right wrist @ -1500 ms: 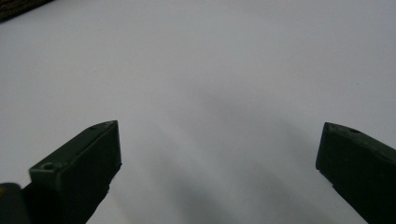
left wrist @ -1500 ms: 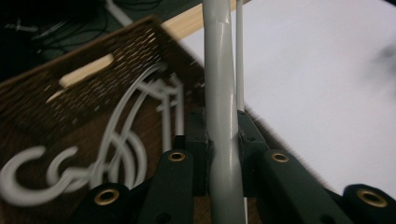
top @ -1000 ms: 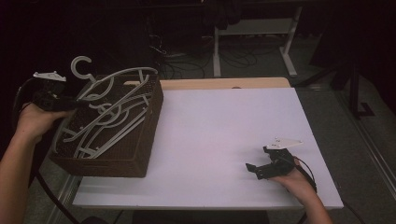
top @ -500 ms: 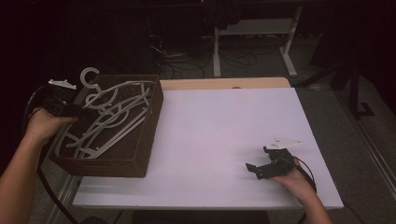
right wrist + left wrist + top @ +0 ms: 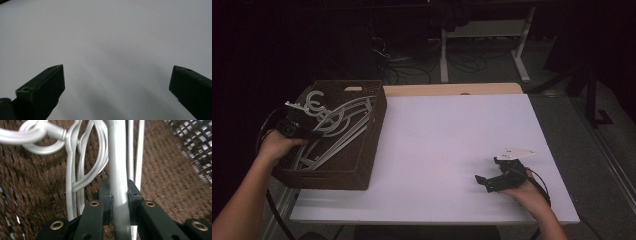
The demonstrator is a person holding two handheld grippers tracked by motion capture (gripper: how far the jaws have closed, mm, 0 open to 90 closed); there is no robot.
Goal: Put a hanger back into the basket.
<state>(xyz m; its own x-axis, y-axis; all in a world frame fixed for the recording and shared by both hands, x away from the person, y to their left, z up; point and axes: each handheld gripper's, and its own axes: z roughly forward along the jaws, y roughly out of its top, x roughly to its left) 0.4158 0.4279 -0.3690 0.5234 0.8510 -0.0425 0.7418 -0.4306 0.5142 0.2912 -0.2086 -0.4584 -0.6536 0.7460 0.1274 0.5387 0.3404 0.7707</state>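
Note:
A dark brown woven basket (image 5: 362,150) stands at the table's left edge with several white plastic hangers (image 5: 337,131) lying in it. My left gripper (image 5: 307,131) is over the basket's left rim, shut on the flat bar of a white hanger (image 5: 119,180). That bar runs up between its jaws, and other hangers (image 5: 82,170) rest on the basket floor (image 5: 160,170) behind. My right gripper (image 5: 484,181) rests on the white table (image 5: 452,145) near the front right, open with nothing between its fingers (image 5: 45,87).
A strip of bare wood (image 5: 452,90) shows along the table's far edge. Beyond it, on the dark floor, stand white desk legs (image 5: 444,55) among cables (image 5: 392,60). The table's front edge lies just below my right hand.
My left gripper has lowered the held hanger, with its hooks, into the basket among the others. The right gripper has stayed put.

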